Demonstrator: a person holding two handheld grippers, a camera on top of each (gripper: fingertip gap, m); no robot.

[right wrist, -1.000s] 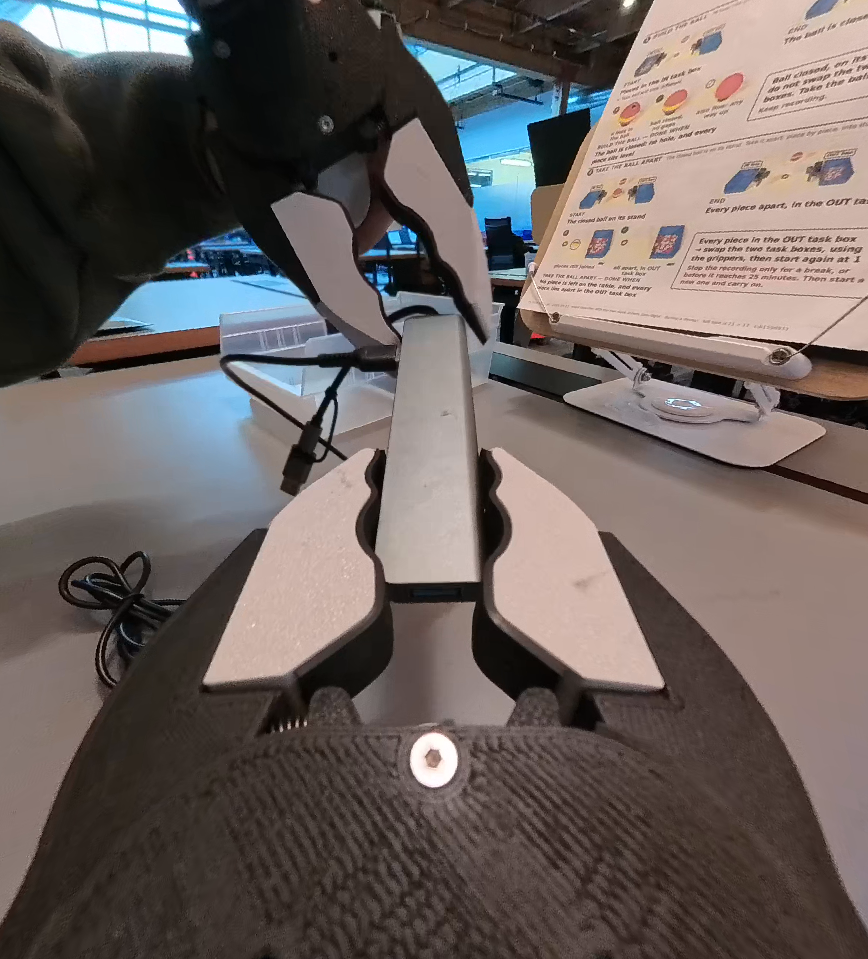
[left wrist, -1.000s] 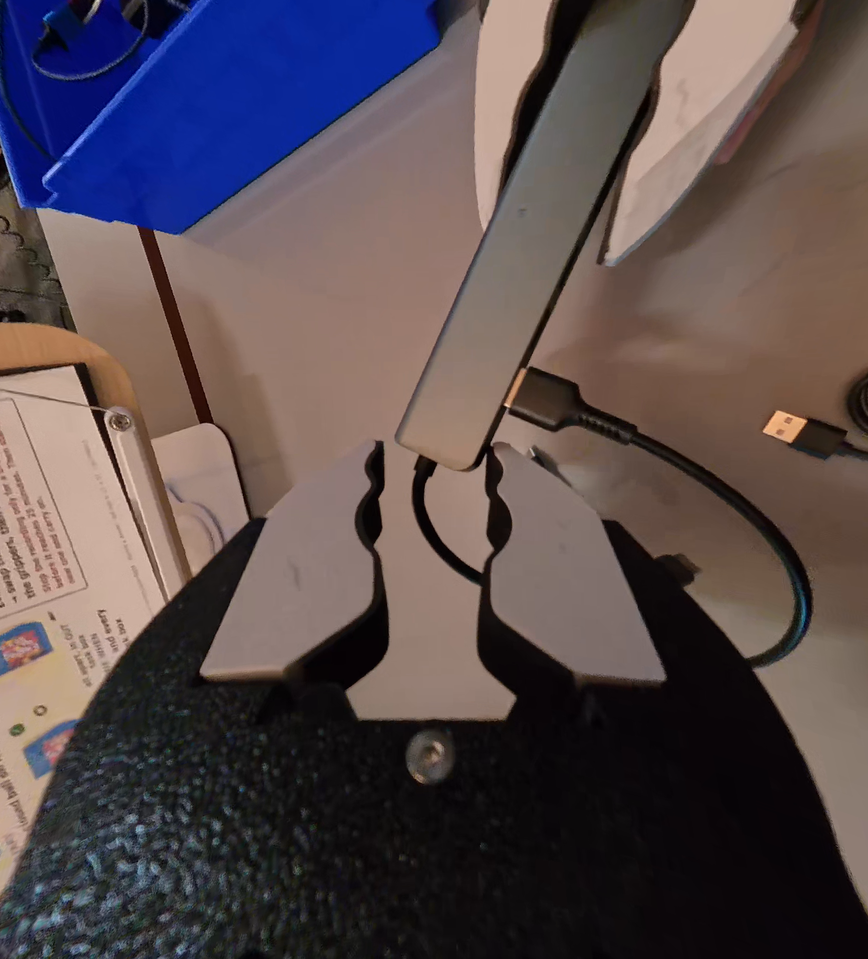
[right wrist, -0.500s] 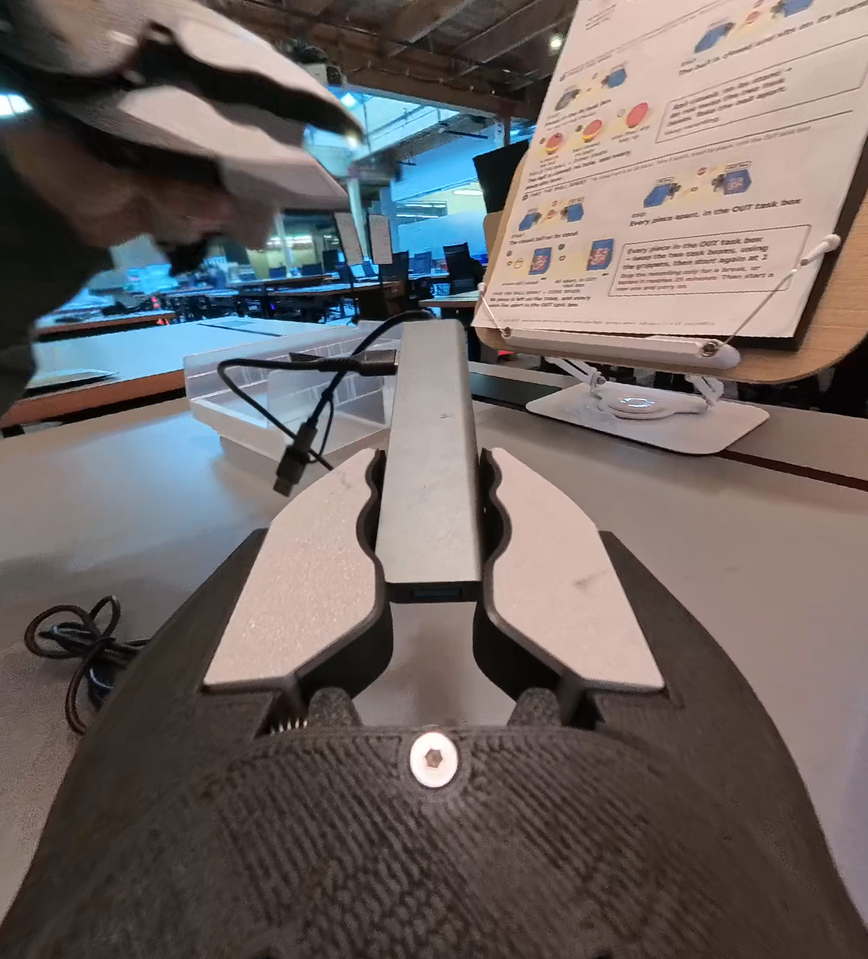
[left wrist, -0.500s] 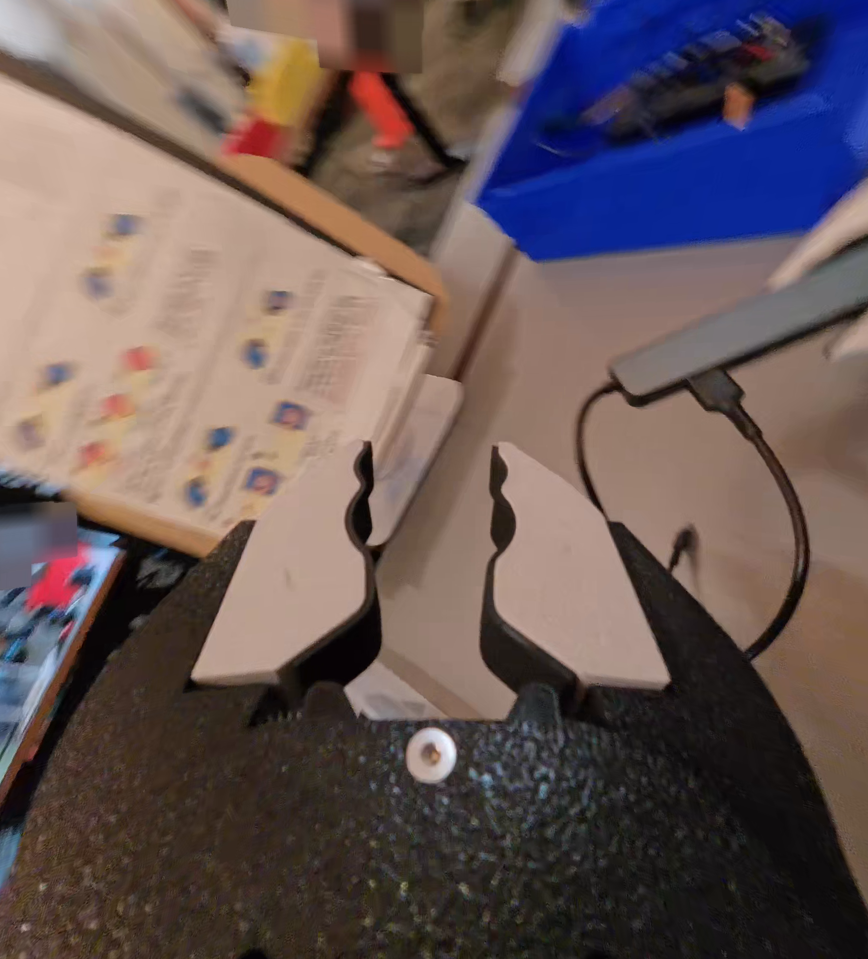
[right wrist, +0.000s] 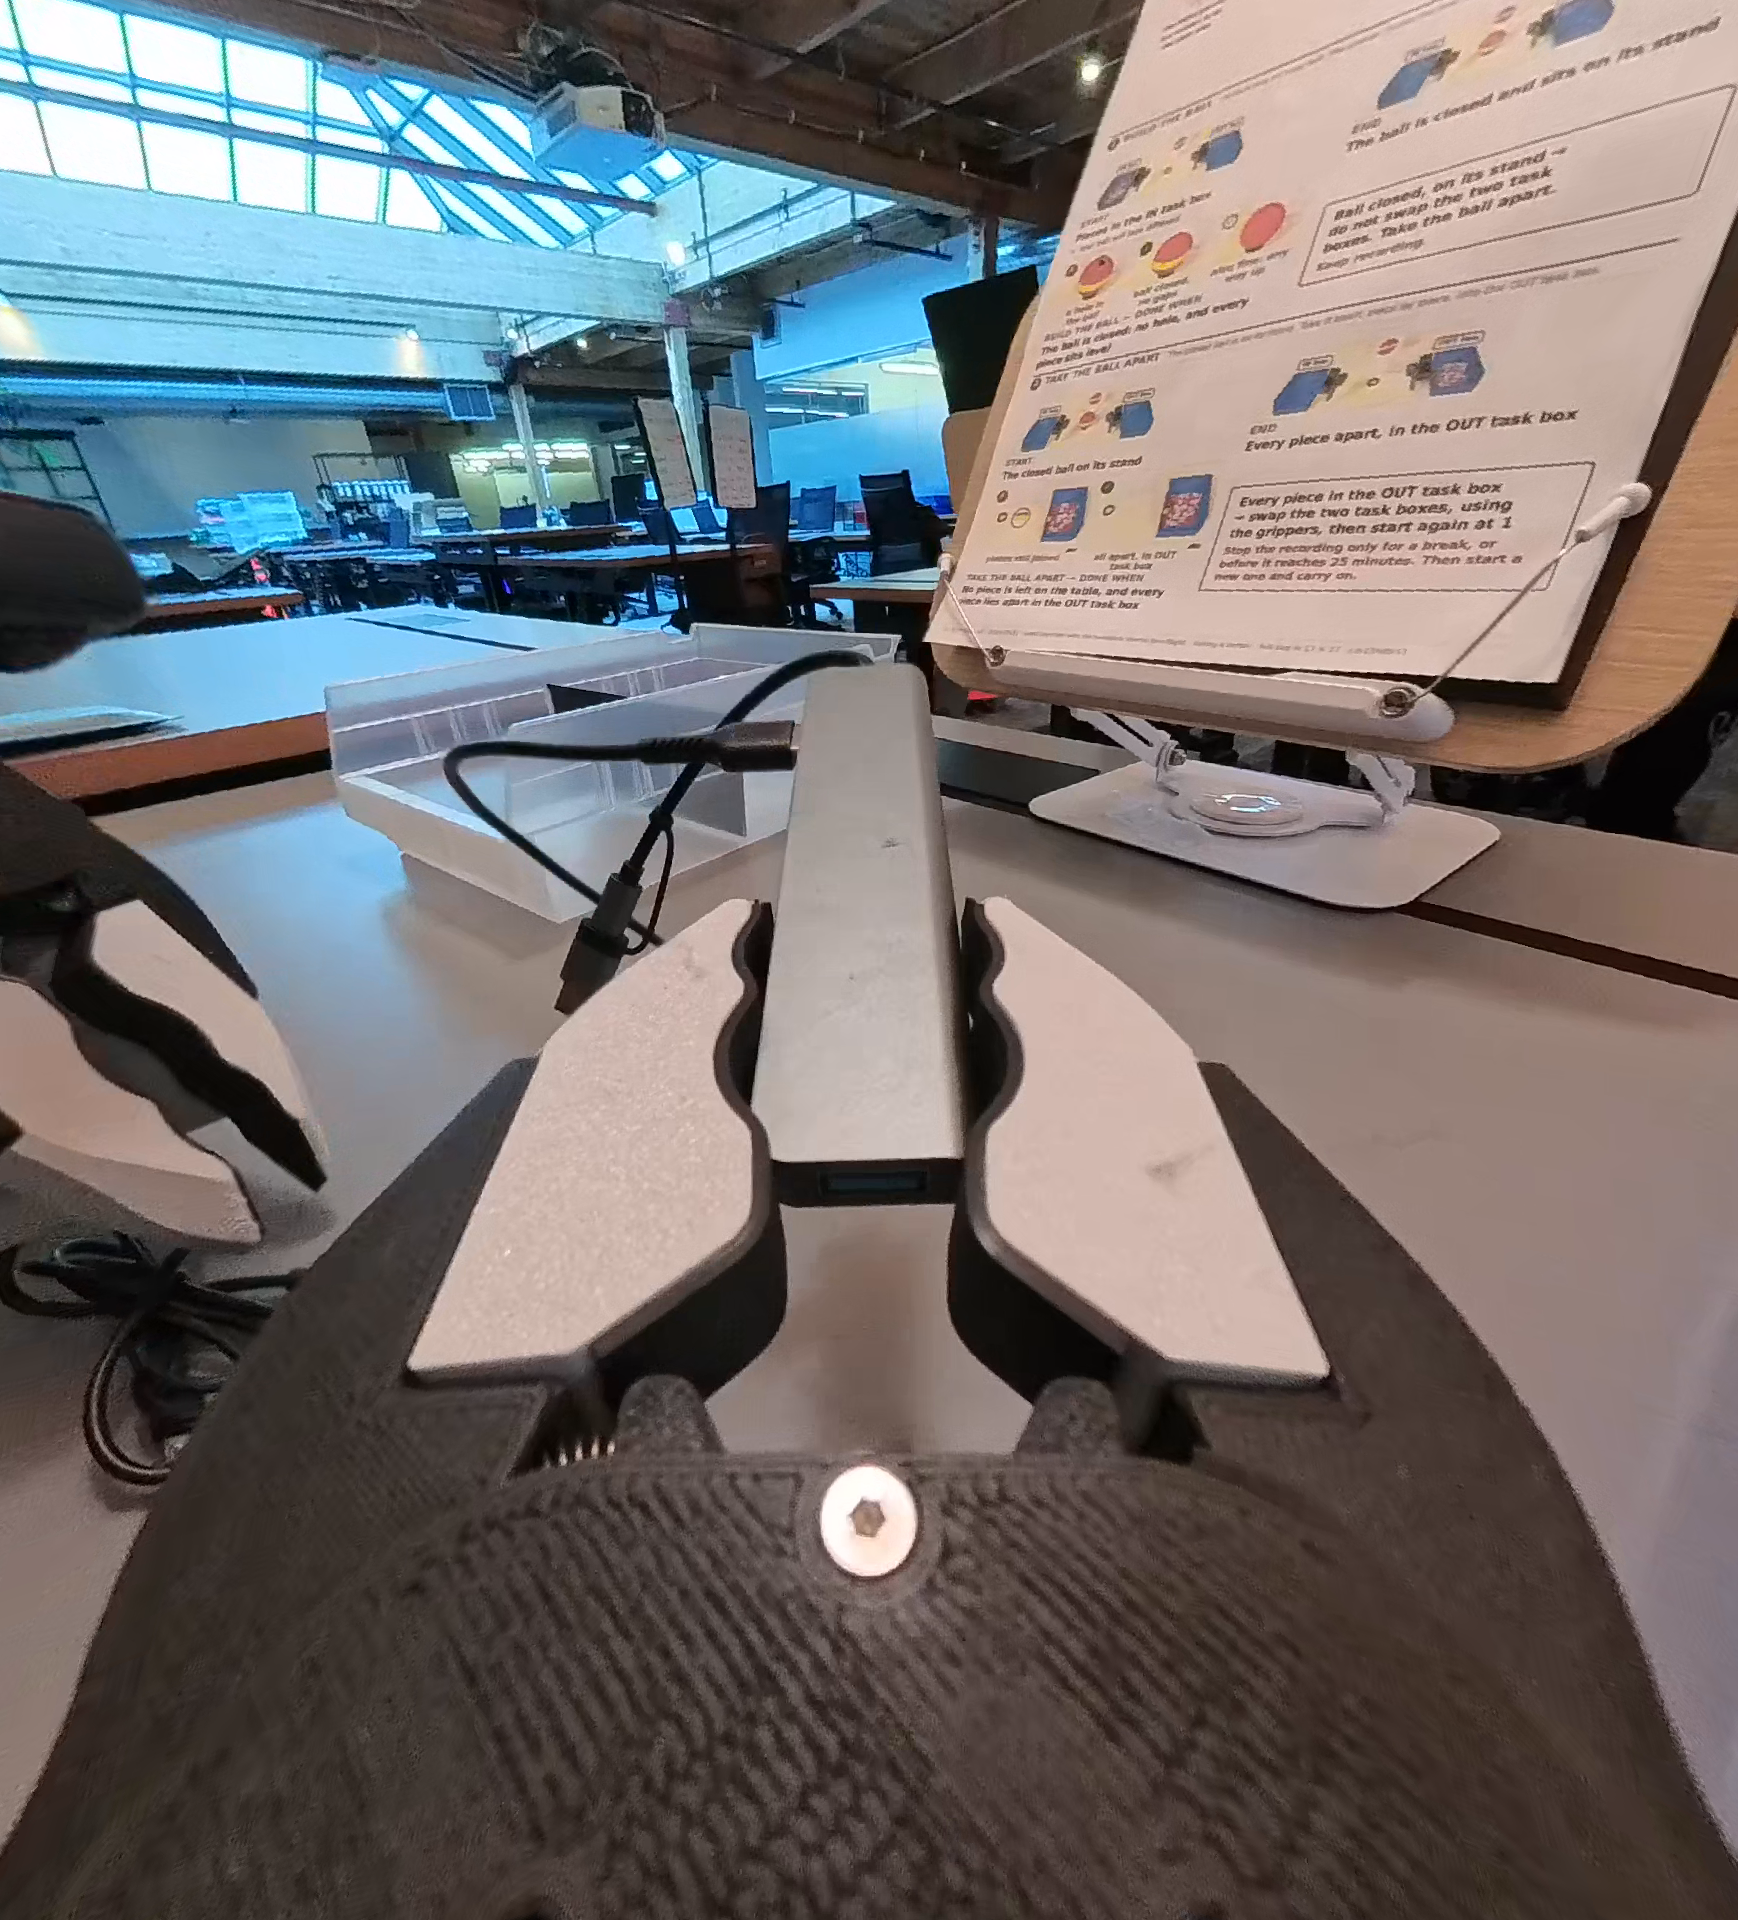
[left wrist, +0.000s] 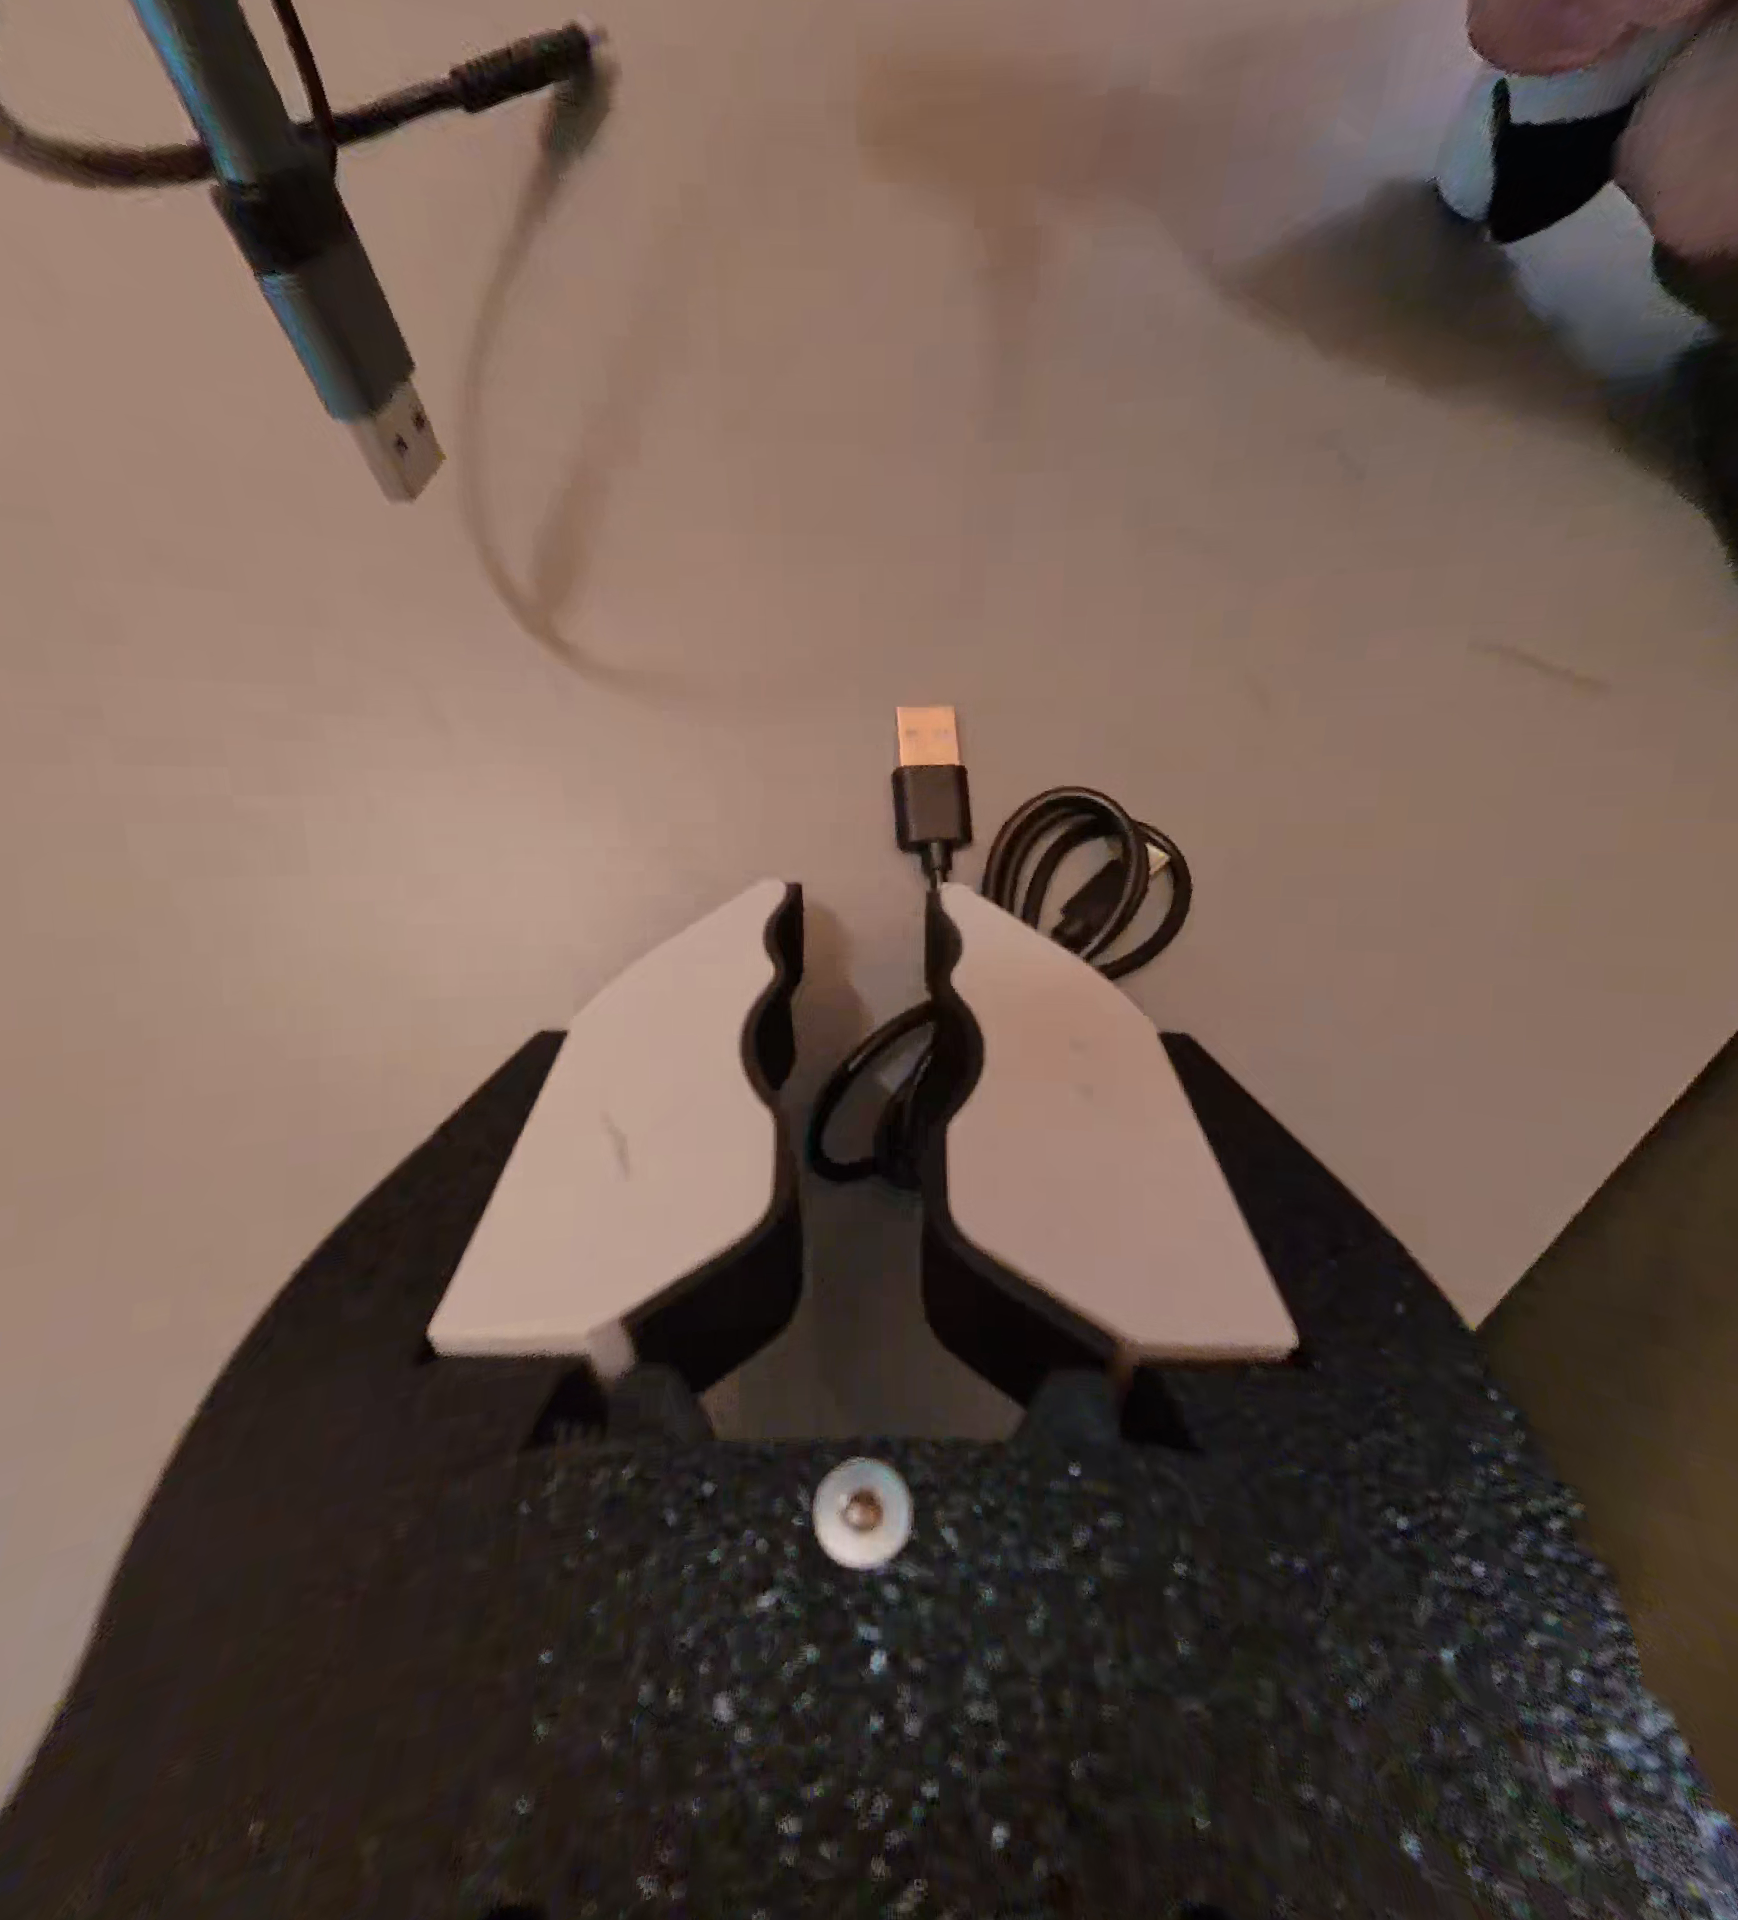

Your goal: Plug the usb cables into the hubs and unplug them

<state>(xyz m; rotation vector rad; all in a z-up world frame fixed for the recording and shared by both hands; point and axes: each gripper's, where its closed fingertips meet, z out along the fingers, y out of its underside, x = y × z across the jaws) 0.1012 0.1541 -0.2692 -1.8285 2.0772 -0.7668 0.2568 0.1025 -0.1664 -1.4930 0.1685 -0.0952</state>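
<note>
My right tongs (right wrist: 865, 1023) clamp the slim grey metal hub (right wrist: 870, 914); left tongs (left wrist: 863, 1023), open and empty, hover over the coiled black USB cable (left wrist: 1088, 878), whose plug (left wrist: 929, 795) I judge I must grasp squarely next.

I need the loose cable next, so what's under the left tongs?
Part of a coiled black USB cable on the table, its gold plug poking ahead. The tongs cover the rest.

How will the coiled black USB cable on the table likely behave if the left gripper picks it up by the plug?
The black USB cable is thin and loosely coiled, so it will probably hang limp and uncoil partly. It looks light; the open left gripper should lift it easily. Its plug is short, rigid and lying flat on the table, so it may pivot or slip if pinched off-centre.
</note>
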